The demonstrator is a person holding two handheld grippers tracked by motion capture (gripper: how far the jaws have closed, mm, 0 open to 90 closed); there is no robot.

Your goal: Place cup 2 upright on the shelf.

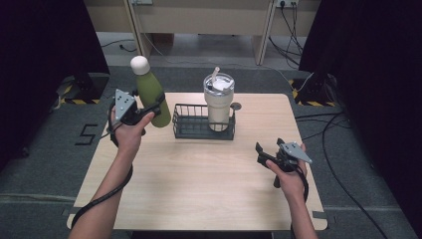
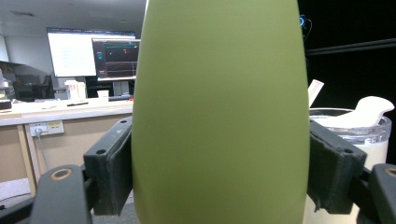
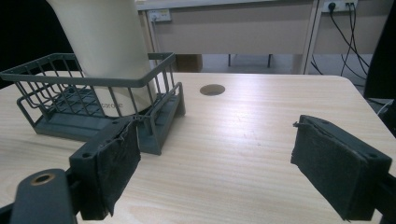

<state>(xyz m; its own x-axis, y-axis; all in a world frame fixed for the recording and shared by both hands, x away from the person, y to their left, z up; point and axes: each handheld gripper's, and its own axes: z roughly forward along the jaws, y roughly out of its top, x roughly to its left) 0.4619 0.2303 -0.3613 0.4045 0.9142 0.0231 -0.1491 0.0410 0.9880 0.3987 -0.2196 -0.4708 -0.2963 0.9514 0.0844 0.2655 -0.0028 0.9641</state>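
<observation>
Green bottle (image 1: pixel 152 94) with its cream cap is up off the table (image 1: pixel 199 184), tilted, with the cap leaning away from the wire basket (image 1: pixel 204 123) and the base toward it. I have it in my left tongs (image 1: pixel 149 110), which clamp the lower body; in the left gripper view the two pads (image 2: pixel 116 170) press flat against either side of the green wall (image 2: pixel 219 116), so I judge the grip firm. The bottle hangs just beside the basket's left end, not yet over it.

In the middle, the dark wire basket sits on the table with a cream tumbler (image 1: pixel 218 102) standing upright in its right half, clear lid and straw on top. The left half of the basket looks free, and I take that as the spot for the bottle. So, as I read it, the tumbler's part is done and the bottle's is half done: lifted and carried close, with the righting, the move over the rim and the lowering left to do.

On the right, my right tongs (image 1: pixel 266 153) rest low over the table, well apart from the basket, jaws spread wide and holding nothing; the right gripper view shows bare wood (image 3: pixel 243 140) between the pads, with the basket (image 3: pixel 93 107) and the tumbler's base (image 3: pixel 105 51) ahead.
</observation>
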